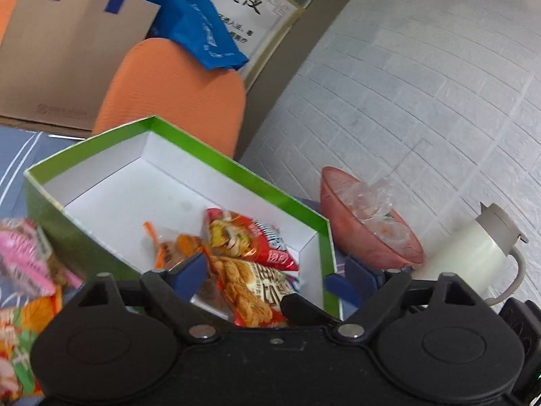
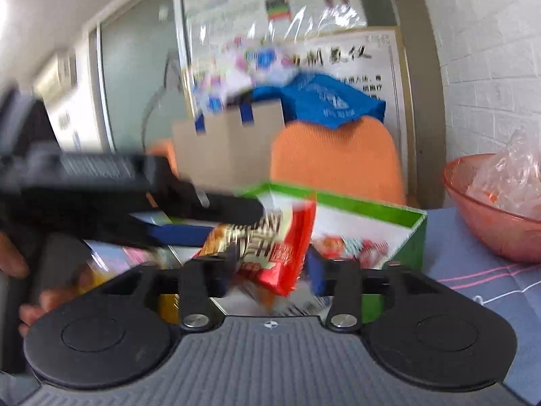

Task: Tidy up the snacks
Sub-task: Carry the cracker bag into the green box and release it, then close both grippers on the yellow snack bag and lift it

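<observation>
The green box [image 1: 189,142] with a white inside stands open on the blue cloth. Several snack packets lie in its near corner, among them a red packet [image 1: 250,237] and an orange one [image 1: 172,247]. My left gripper [image 1: 267,279] hangs over that corner, open wide, with an orange-red biscuit packet [image 1: 247,294] lying loose between its blue fingers [image 1: 189,274]. In the blurred right wrist view my right gripper [image 2: 268,270] is open at the box's near edge [image 2: 372,203]. A red packet [image 2: 280,247] stands tilted between its jaws, and the pads do not seem to press it.
More loose packets [image 1: 23,270] lie on the cloth left of the box. A pink bowl [image 1: 372,237] holding clear wrap and a white jug [image 1: 473,257] stand right of it by the brick wall. An orange chair [image 1: 175,91] with paper bags is behind. A hand [image 2: 20,264] holds the left gripper.
</observation>
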